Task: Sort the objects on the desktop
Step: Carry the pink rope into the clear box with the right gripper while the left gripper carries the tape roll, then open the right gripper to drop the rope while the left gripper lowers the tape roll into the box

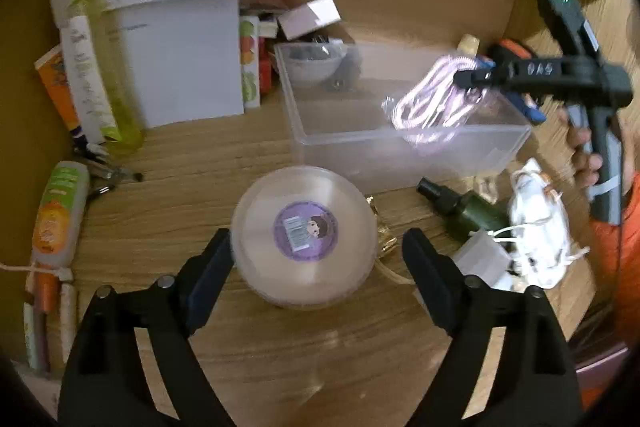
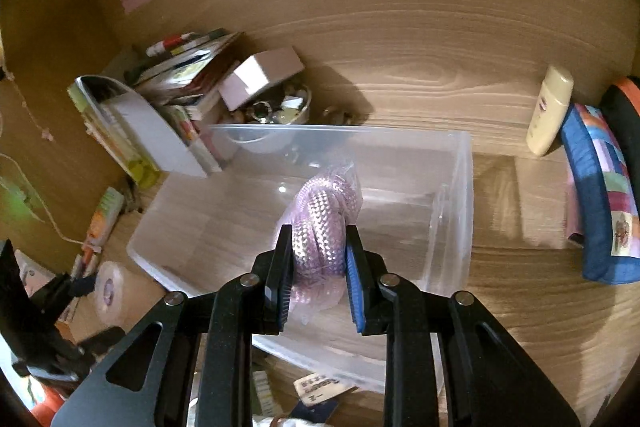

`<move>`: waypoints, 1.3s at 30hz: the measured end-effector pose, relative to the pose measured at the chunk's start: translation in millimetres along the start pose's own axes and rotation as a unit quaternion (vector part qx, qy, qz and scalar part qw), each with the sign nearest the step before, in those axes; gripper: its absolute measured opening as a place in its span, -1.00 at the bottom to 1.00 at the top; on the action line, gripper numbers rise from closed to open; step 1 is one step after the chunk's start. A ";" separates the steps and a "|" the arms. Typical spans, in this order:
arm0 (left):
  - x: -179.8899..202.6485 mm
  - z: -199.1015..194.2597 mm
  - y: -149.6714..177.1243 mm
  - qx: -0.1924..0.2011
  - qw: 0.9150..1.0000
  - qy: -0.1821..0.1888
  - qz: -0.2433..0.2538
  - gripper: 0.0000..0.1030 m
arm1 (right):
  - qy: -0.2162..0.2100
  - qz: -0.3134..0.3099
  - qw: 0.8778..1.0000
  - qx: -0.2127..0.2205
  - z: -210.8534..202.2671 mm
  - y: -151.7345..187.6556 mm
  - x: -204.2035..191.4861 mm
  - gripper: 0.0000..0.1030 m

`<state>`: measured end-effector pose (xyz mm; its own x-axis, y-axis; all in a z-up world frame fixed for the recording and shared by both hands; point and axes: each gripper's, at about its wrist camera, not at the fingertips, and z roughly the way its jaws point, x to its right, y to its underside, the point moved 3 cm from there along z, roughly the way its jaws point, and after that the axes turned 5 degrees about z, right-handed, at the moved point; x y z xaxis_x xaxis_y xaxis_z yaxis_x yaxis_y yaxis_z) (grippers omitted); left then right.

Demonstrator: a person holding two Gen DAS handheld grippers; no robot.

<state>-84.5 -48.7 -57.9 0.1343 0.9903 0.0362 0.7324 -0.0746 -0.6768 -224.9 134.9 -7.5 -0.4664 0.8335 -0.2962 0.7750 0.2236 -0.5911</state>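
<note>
A round translucent tub with a purple label lies on the wooden desk, just in front of a clear plastic box. My left gripper is open with its fingers on either side of the tub; the left finger is close to the rim and the right finger stands apart. My right gripper is shut on a coiled pink cable in a clear bag and holds it over the box. From the left wrist view the bagged cable hangs at the box's right end.
Books and papers stand behind the box at left. A green spray bottle and a white bundle lie right of the tub. An orange tube lies far left. A cream bottle and a blue pouch sit right of the box.
</note>
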 end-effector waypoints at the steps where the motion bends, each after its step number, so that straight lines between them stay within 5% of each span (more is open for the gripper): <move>1: 2.1 4.4 -0.6 -0.003 1.000 -0.005 0.003 0.69 | 0.001 -0.003 1.000 -0.002 0.4 -0.8 0.2 -0.59; 4: 3.1 13.3 -5.2 0.003 1.000 -0.020 -0.001 0.69 | 0.019 -0.017 1.000 -0.007 1.0 -0.3 0.1 -0.57; 7: -1.5 14.7 -7.2 0.015 0.999 -0.031 -0.015 0.36 | 0.033 -0.026 0.999 -0.012 1.9 0.5 2.6 -0.55; 17: -15.3 -10.8 -9.8 0.028 0.999 -0.025 -0.039 0.35 | 0.093 -0.080 0.992 -0.018 7.1 7.2 4.8 -0.45; 26: -6.5 -33.8 -58.5 0.064 0.998 -0.016 -0.018 0.35 | 0.157 -0.136 0.978 -0.025 17.6 18.3 -0.9 -0.36; 30: 2.9 -22.5 -81.7 0.061 0.998 -0.007 -0.007 0.35 | 0.165 -0.156 0.974 -0.008 14.3 23.9 -8.5 -0.17; 39: 22.4 14.3 -107.4 0.040 0.999 -0.006 0.017 0.35 | 0.163 -0.173 0.971 0.010 3.8 31.2 -17.6 -0.14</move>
<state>-169.7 -16.8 5.1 0.1499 0.9887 0.0049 0.6713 -0.0982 -0.7347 -194.0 125.3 -23.6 -0.5355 0.8264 0.1741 0.5858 0.5120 -0.6282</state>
